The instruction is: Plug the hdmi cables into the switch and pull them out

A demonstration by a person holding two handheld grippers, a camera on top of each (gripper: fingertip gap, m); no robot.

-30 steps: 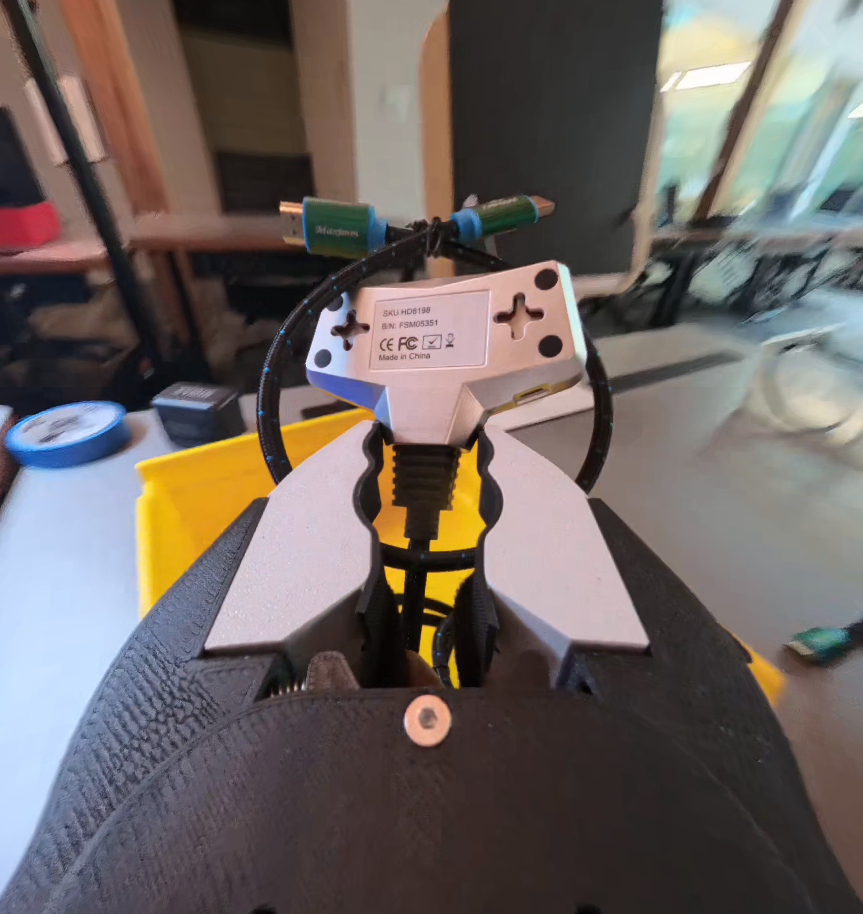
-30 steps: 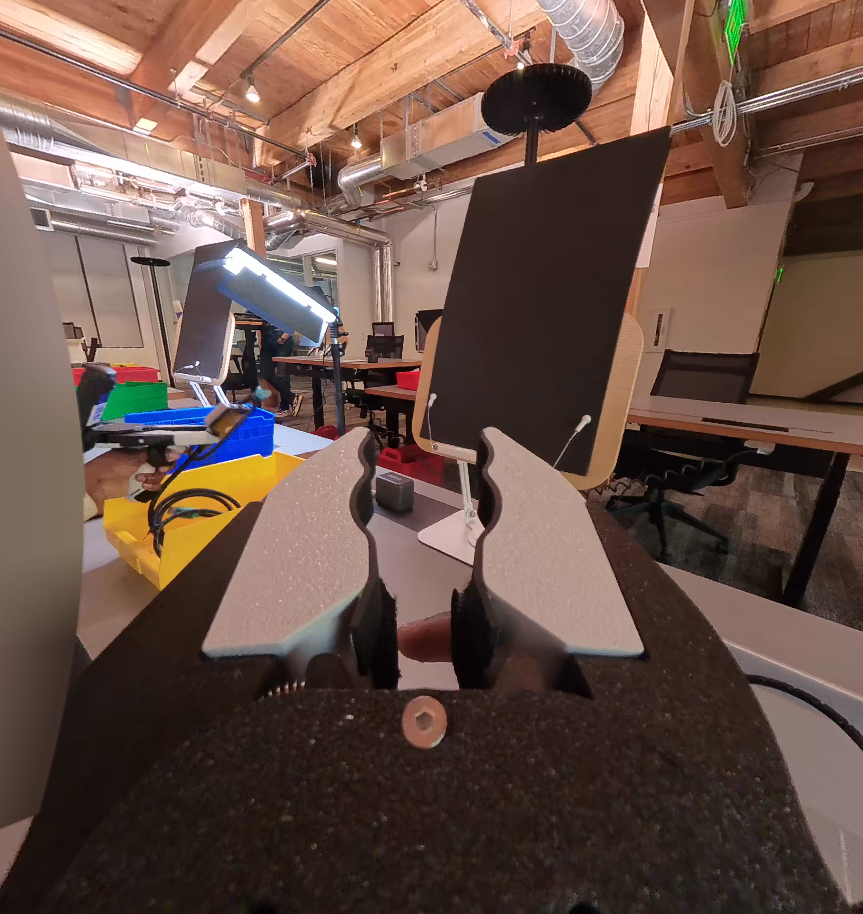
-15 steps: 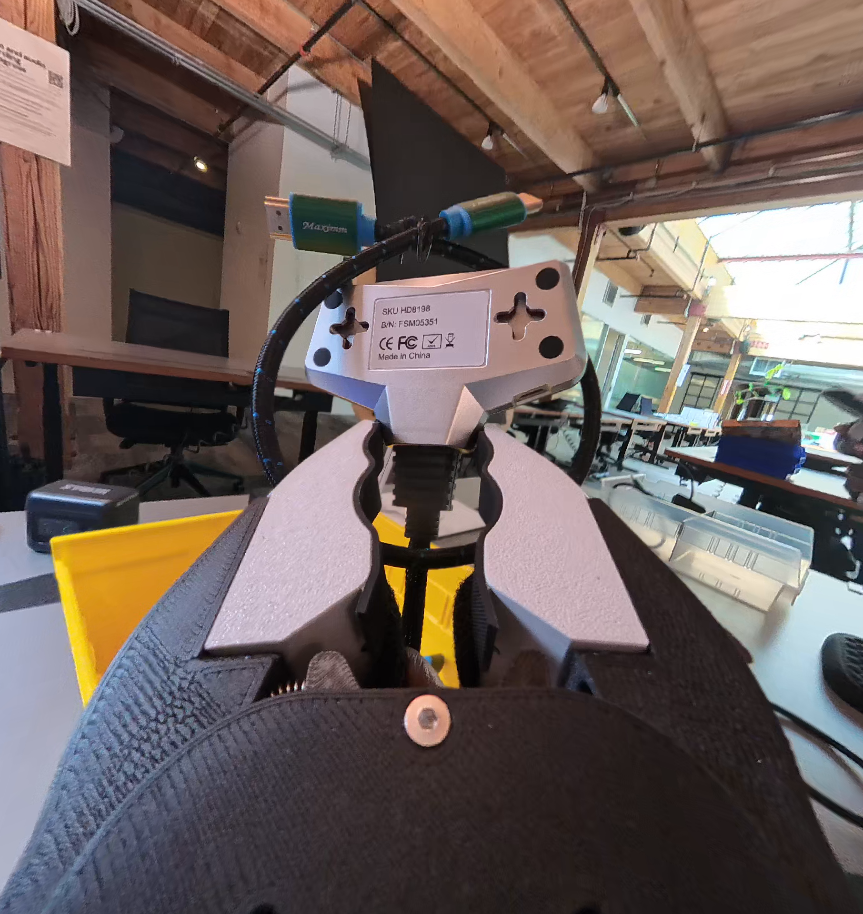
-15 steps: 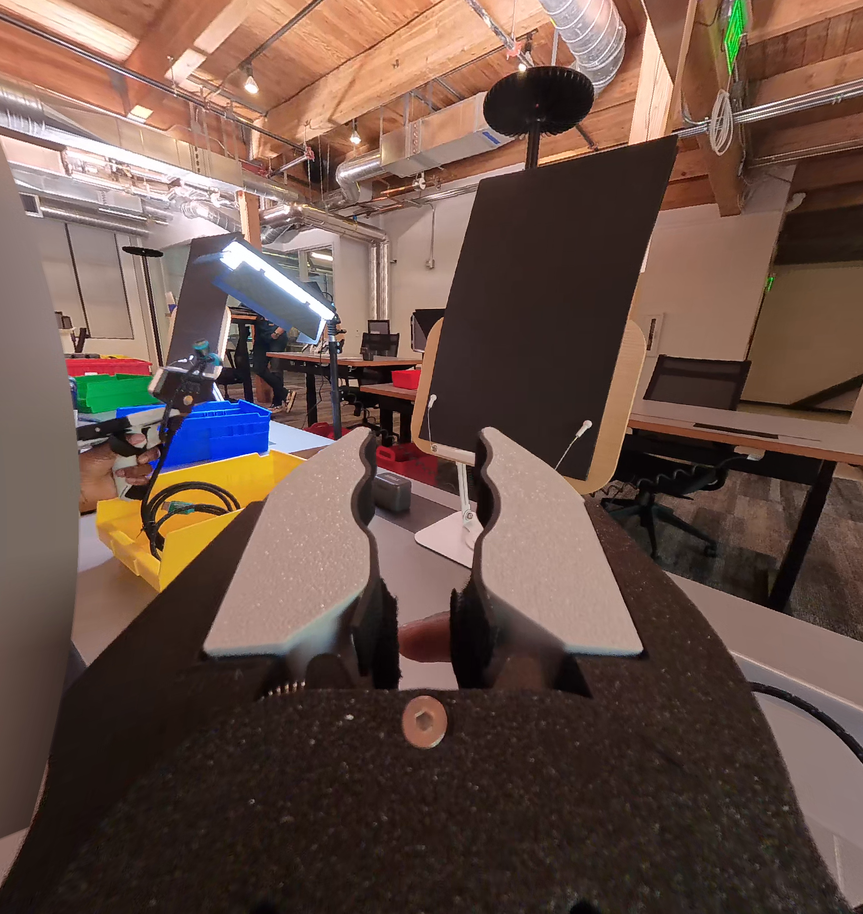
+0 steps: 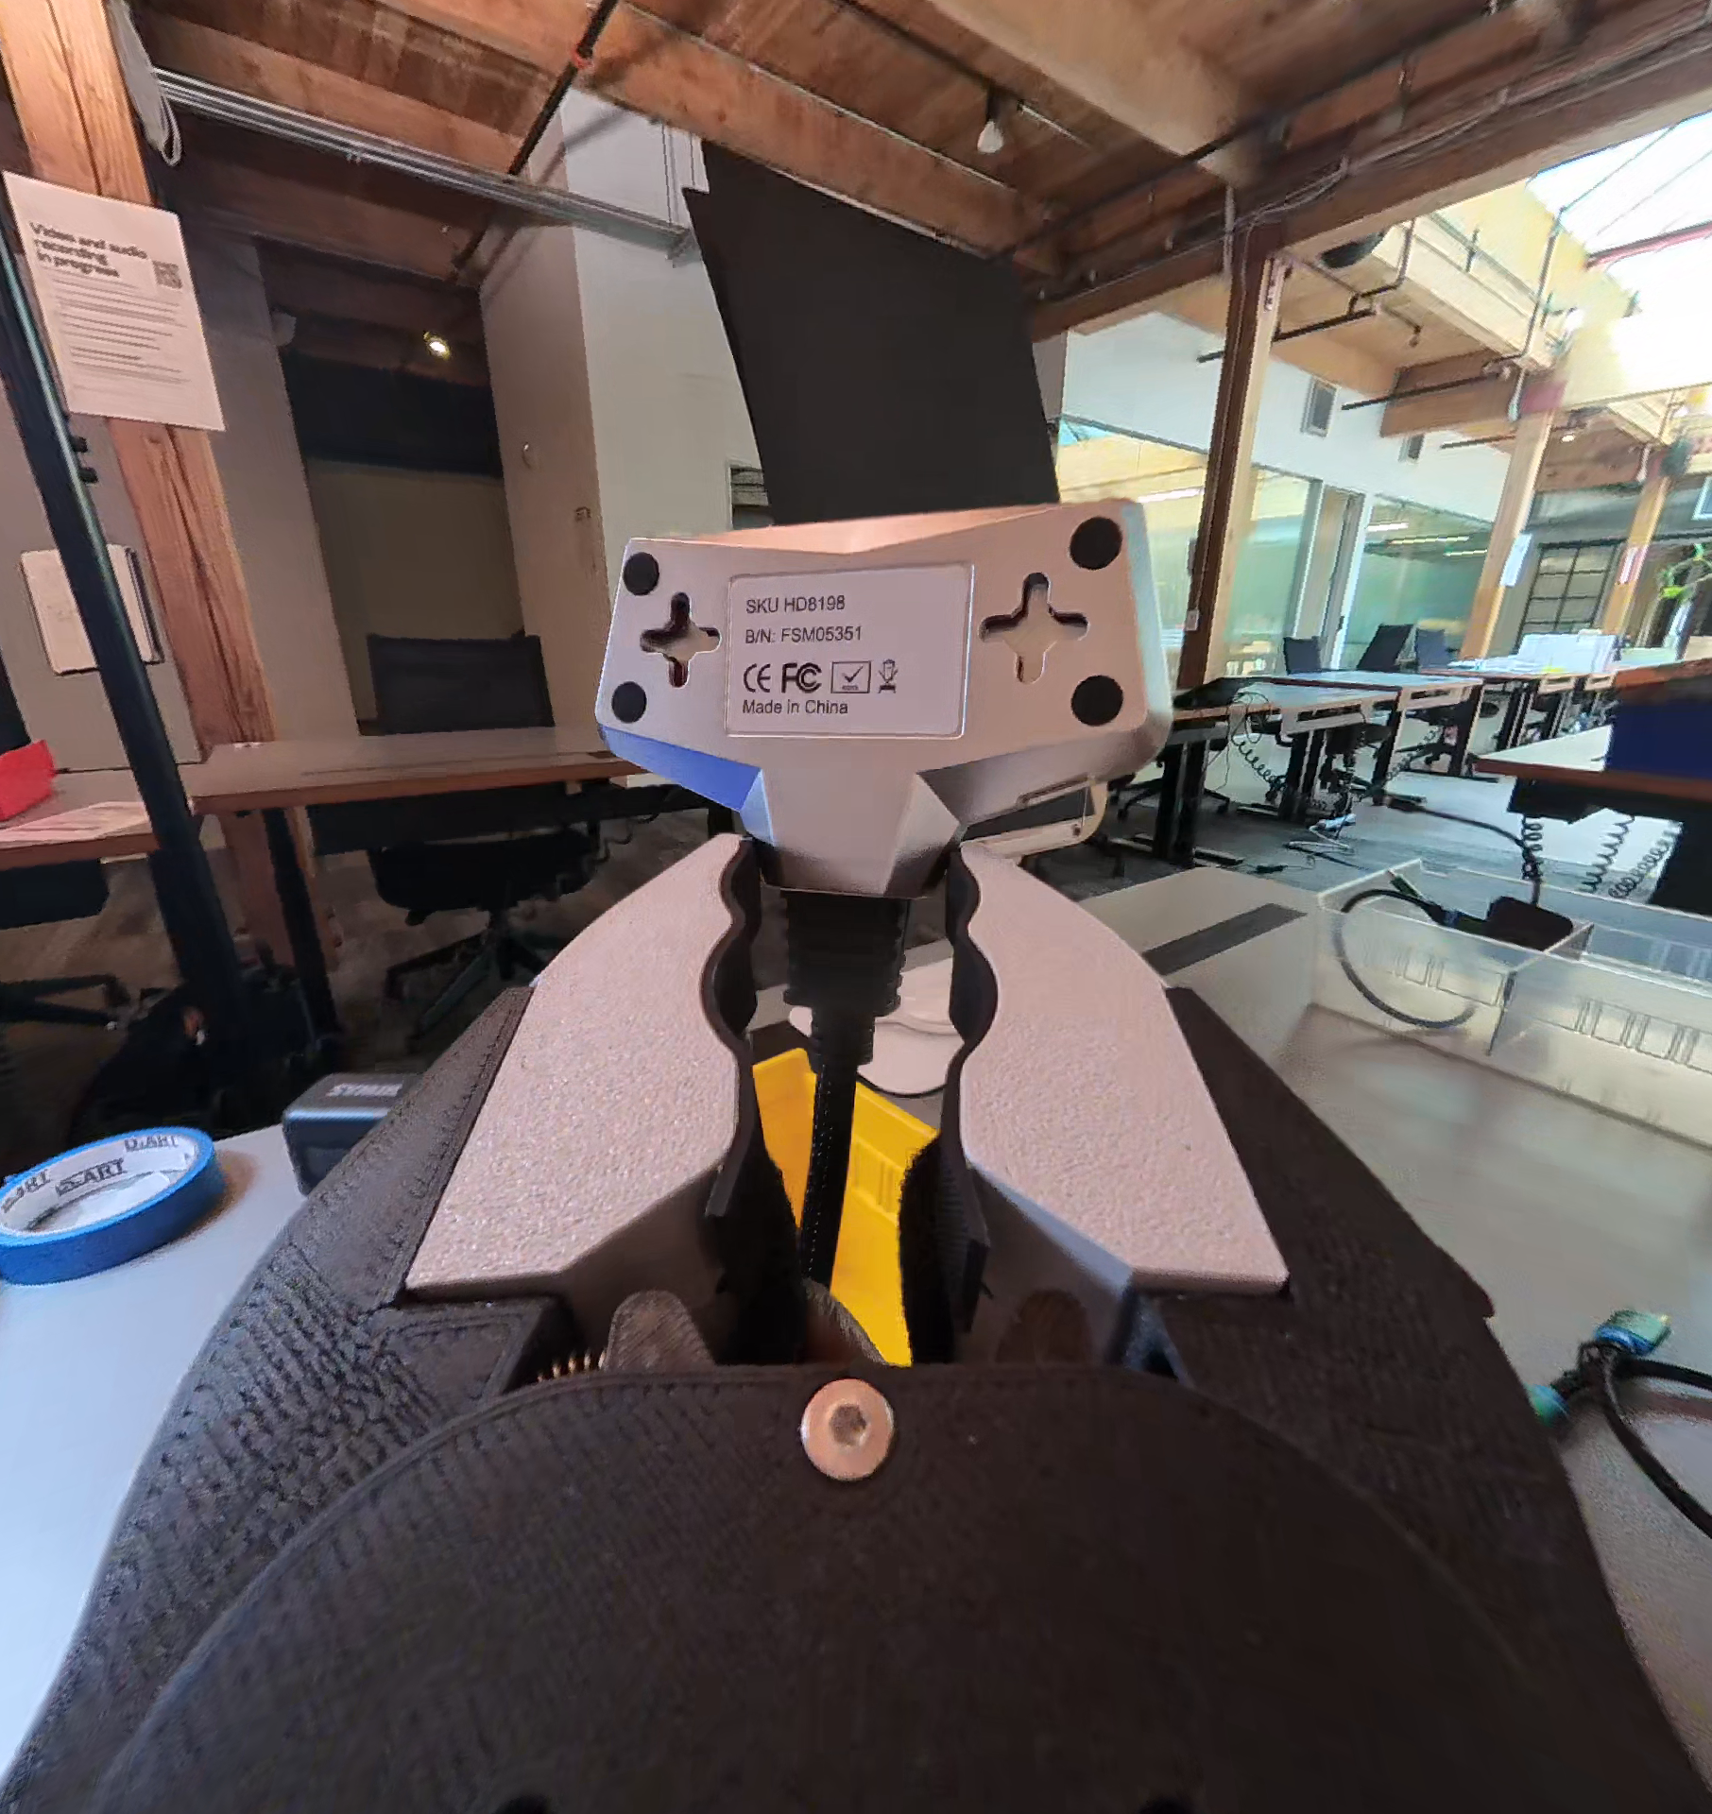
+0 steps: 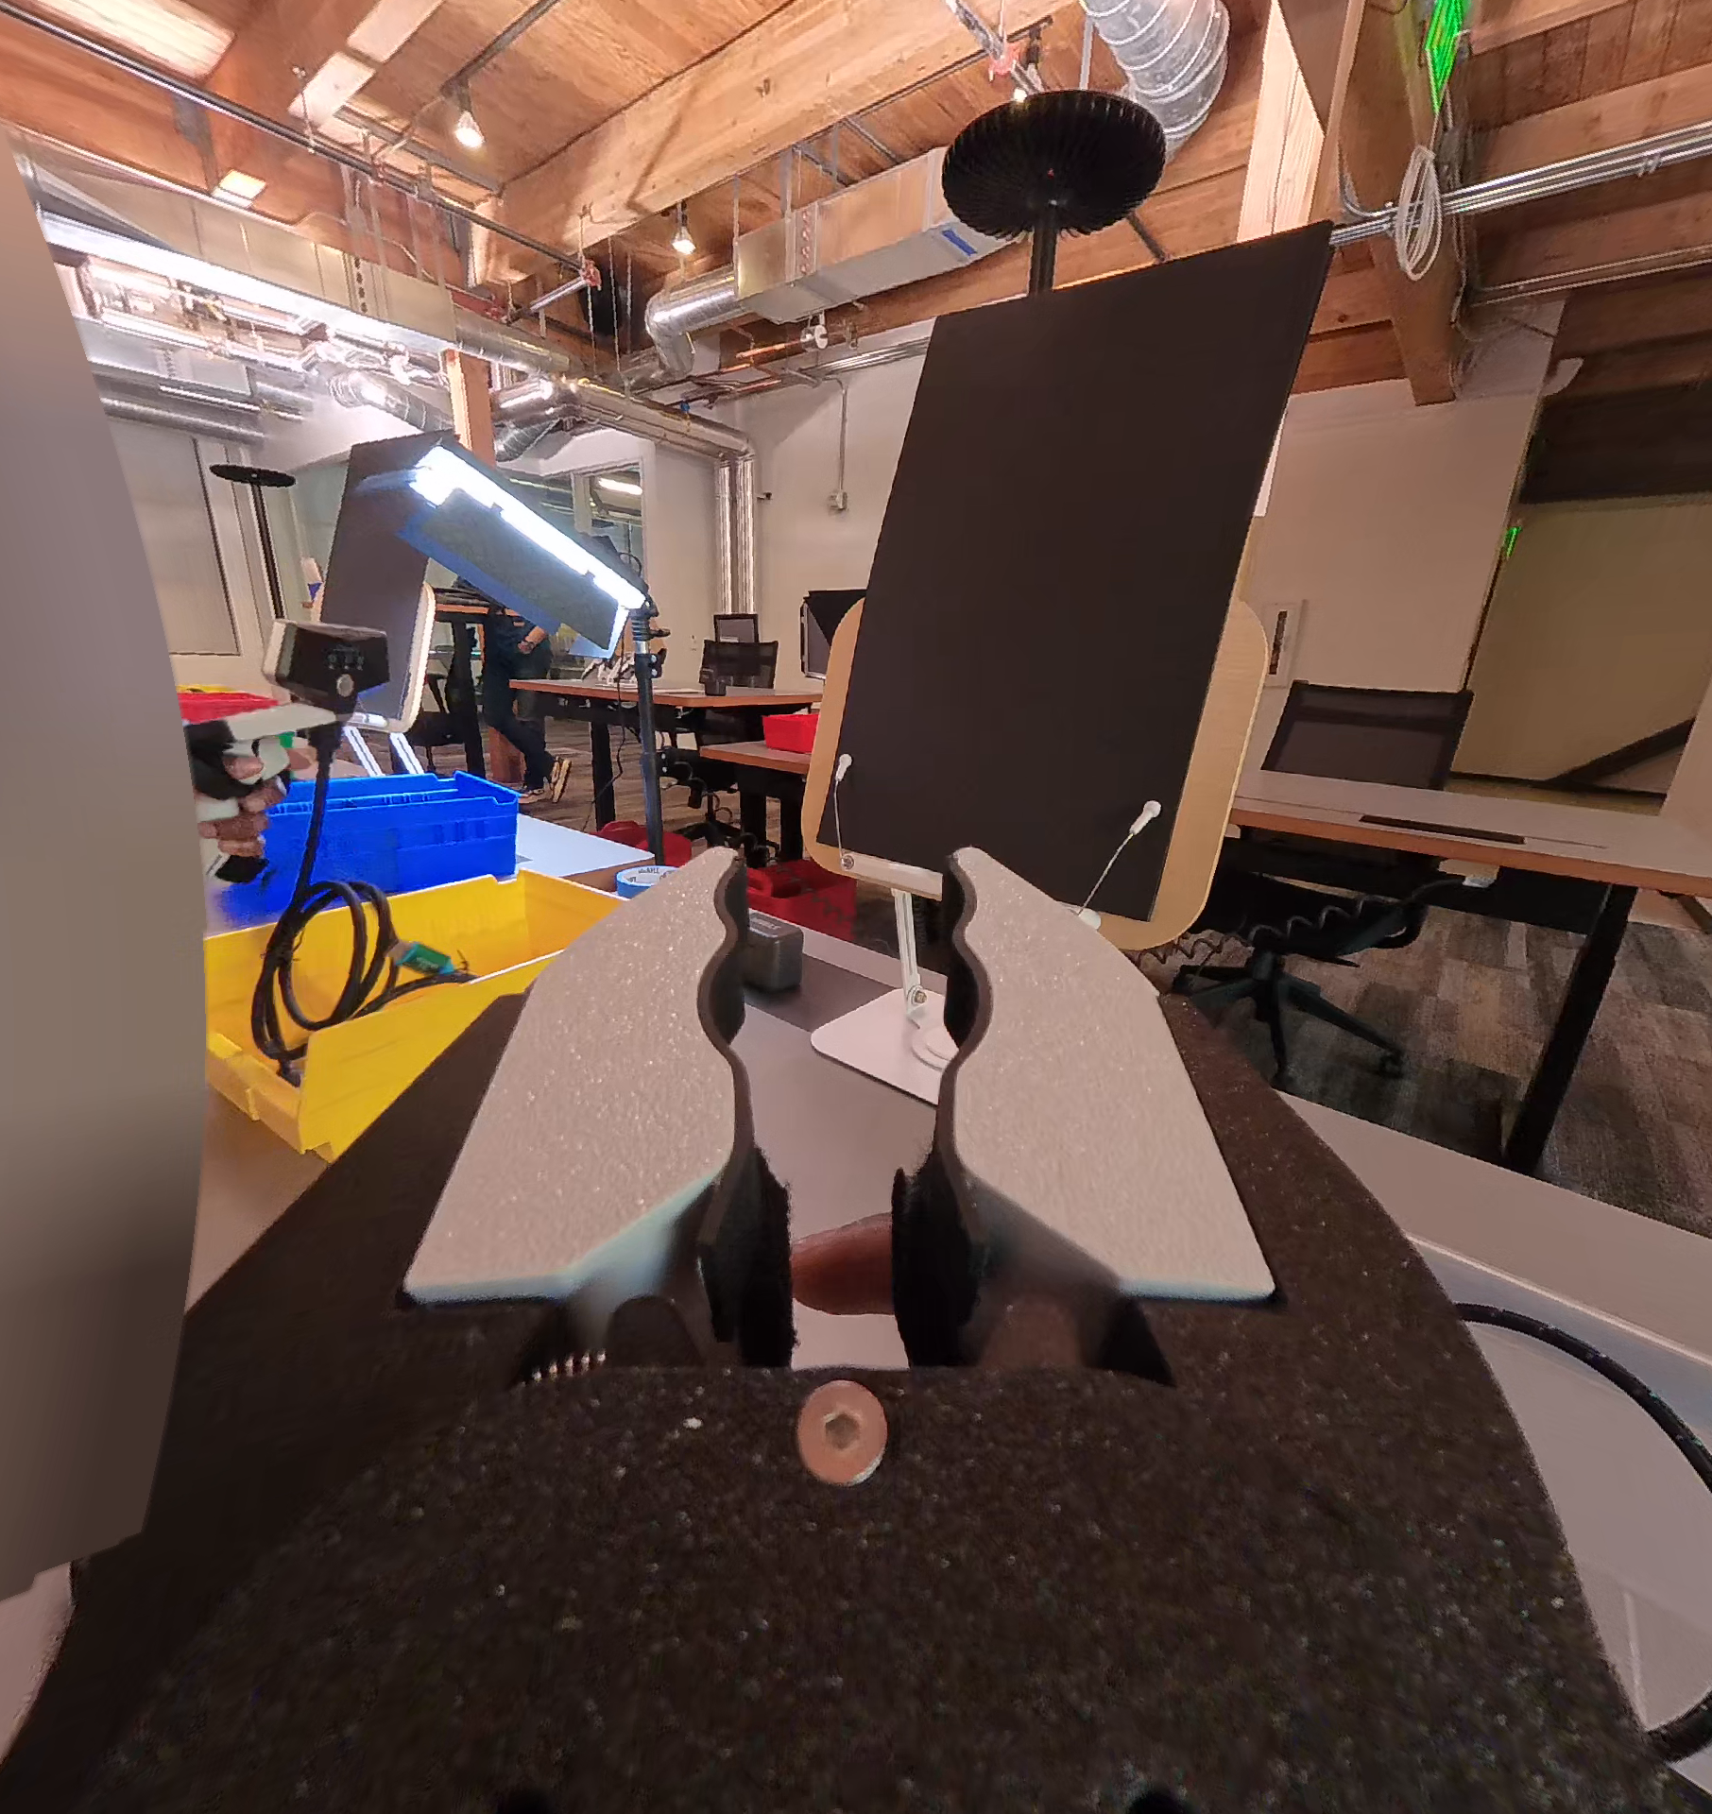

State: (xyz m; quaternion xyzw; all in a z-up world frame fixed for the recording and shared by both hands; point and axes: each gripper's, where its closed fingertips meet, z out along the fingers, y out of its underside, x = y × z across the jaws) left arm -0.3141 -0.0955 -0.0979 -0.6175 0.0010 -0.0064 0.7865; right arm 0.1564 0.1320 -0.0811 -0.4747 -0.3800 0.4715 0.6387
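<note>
My left gripper [image 5: 847,874] is shut on the black cable neck of the silver HDMI switch [image 5: 872,667], held upright in the air with its labelled underside facing me. The switch's braided cable [image 5: 832,1129] runs down between the fingers. In the right wrist view the switch [image 6: 327,663] is far left, and its cable coil [image 6: 332,962] with a green plug [image 6: 430,957] hangs into the yellow bin [image 6: 499,923]. My right gripper [image 6: 837,883] is open and empty above the table. Another green-plugged HDMI cable [image 5: 1632,1335] lies on the table at the right.
A blue tape roll [image 5: 96,1198] sits at the table's left. A clear plastic bin [image 5: 1520,991] holds a cable at the right. A blue bin [image 6: 391,834] stands behind the yellow one. A black panel on a stand [image 6: 1058,589] rises at the back. Left tips to right tips: about 55 cm.
The left gripper has tilted up and swung with the switch. The cable loop and two green plugs behind the switch have dropped down into the yellow bin. The right gripper has barely moved.
</note>
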